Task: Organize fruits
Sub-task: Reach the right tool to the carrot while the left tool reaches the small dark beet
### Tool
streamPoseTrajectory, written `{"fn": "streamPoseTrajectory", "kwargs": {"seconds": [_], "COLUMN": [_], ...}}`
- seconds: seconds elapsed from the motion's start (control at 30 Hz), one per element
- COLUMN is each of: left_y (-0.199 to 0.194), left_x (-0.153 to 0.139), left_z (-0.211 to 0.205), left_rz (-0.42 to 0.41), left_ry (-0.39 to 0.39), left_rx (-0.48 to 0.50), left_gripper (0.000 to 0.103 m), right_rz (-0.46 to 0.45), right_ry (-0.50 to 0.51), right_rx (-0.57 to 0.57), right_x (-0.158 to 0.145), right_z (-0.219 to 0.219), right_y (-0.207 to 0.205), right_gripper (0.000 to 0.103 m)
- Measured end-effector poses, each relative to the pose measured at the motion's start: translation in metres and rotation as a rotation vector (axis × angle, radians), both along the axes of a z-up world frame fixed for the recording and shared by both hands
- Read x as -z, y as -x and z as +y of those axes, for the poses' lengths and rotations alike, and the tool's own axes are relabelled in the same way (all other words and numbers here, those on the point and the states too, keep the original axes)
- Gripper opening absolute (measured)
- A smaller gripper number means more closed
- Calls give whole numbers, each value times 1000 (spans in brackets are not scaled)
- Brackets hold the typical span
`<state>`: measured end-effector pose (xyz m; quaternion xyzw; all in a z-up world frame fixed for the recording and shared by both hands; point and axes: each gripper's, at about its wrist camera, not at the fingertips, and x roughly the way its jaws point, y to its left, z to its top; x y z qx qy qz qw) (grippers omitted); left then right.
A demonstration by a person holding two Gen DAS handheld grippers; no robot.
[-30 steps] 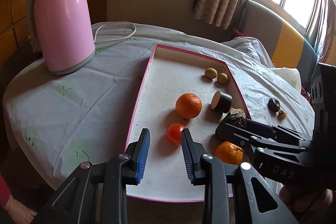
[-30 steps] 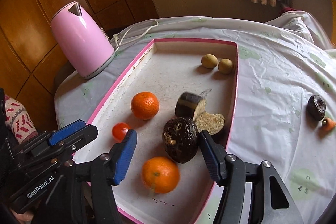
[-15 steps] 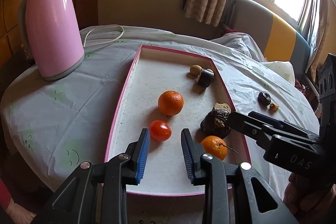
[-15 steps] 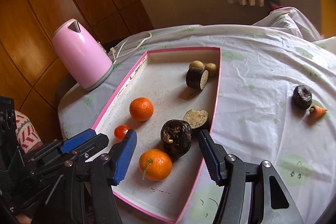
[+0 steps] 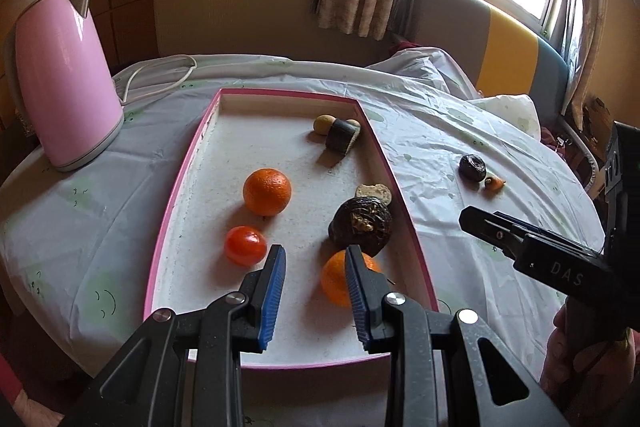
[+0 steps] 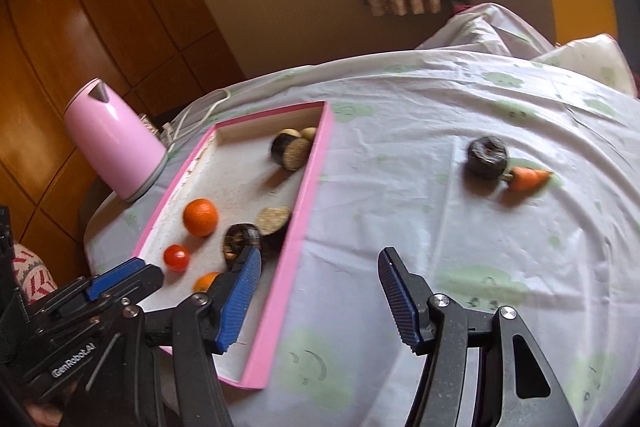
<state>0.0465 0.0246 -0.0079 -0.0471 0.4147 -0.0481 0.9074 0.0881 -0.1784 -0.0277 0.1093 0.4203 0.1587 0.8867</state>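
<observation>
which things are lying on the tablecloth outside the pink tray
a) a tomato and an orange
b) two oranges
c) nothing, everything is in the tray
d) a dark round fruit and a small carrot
d: the dark round fruit and the small carrot lie side by side on the tablecloth, to the right of the pink tray, which holds the oranges and the tomato.
</observation>
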Motion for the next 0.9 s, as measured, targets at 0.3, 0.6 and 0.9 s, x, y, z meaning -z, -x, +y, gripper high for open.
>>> {"fn": "streamPoseTrajectory", "kwargs": {"seconds": [0.3, 0.6, 0.9], "left_y": [-4, -11, -18], "left_x": [-2, -2, 5], "left_z": [-31, -58, -67], "left_rz": [-6, -10, 14], "left_ry": [-4, -7, -4], "left_rx": [96, 168, 186], "left_gripper": [31, 31, 31], "right_rz": [25, 45, 89], "right_ry": [31, 79, -32], "right_rx": [168, 274, 349], "right_x": [15, 23, 30], "right_z": [-62, -105, -119], "right_y": [-7, -43, -80], "right_gripper": [62, 61, 48]}}
